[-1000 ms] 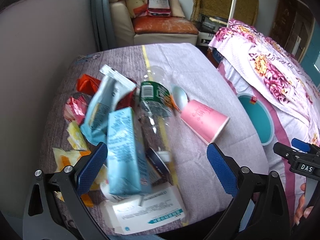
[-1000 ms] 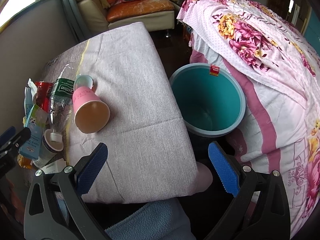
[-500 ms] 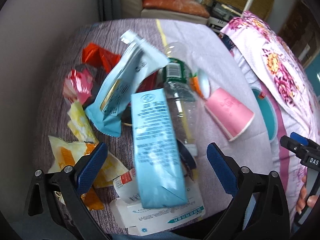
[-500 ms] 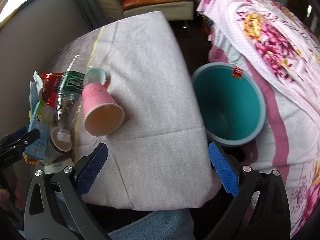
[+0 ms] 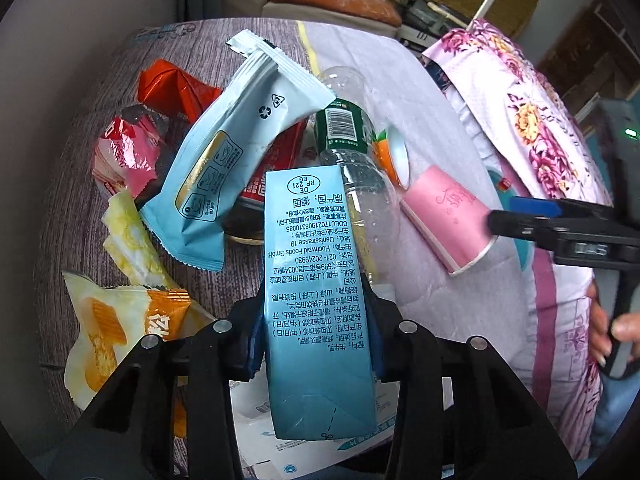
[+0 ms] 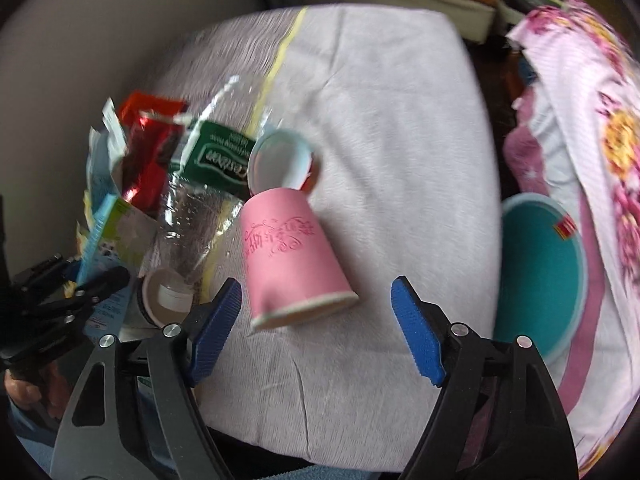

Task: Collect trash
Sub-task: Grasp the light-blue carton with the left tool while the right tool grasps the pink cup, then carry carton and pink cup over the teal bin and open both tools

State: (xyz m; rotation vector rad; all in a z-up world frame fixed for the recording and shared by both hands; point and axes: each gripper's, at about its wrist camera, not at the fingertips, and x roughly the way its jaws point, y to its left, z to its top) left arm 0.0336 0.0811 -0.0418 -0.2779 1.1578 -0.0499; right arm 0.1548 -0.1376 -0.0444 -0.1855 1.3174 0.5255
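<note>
Right wrist view puts the pink paper cup on its side on the table, directly ahead of the right gripper, whose fingers are spread wide with nothing between them. The cup's long axis runs nearly along the line of the fingers, open rim toward them and base away, so a short forward reach would, I judge, bring the rim between the blue pads (the frame is blurred, so exact clearance is hard to read). This gripper is clearly the nearer one; the left gripper is occupied, its fingers pinching the blue milk carton over the wrapper pile. Off the table's right edge, the teal bin stands open, near the cup.
</note>
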